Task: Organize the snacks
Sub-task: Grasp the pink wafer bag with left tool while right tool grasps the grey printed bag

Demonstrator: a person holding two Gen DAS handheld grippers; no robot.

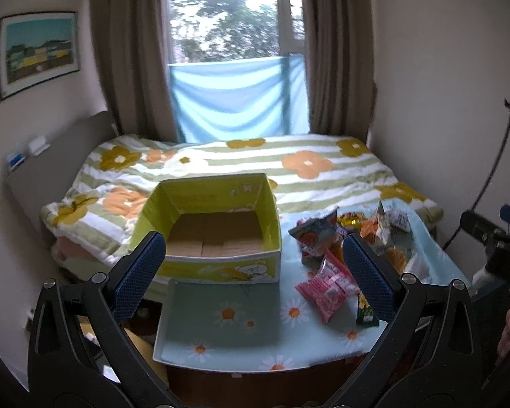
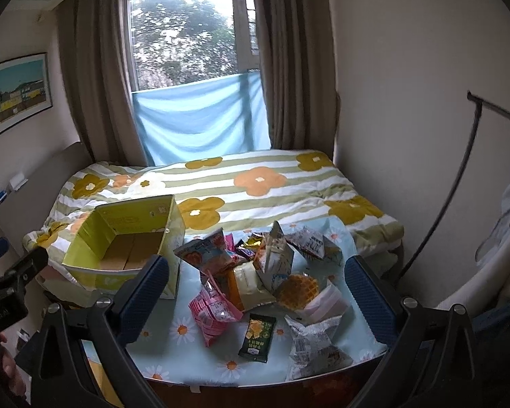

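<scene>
Yellow-green cardboard box point(image 1: 217, 234), bear print on front, top open, at tabletop point(image 1: 221, 319) far-left edge w/ bed behind; its writing unreadable. Snack pile point(image 2: 268, 272) right of box: pink pack point(image 2: 212, 309), dark green pack point(image 2: 257, 336) long axis near-to-far, waffle point(image 2: 297, 290). Left gripper point(image 1: 255, 272) and right gripper point(image 2: 256, 292) fingers wide apart, nothing held.

An open yellow-green box point(image 1: 217, 234) sits upright and empty on the counter's left side. Just to its right lies a messy pile of snacks point(image 2: 265, 272): a pink bag point(image 2: 212, 309), a round waffle point(image 2: 297, 290), a dark green packet point(image 2: 257, 338).
</scene>
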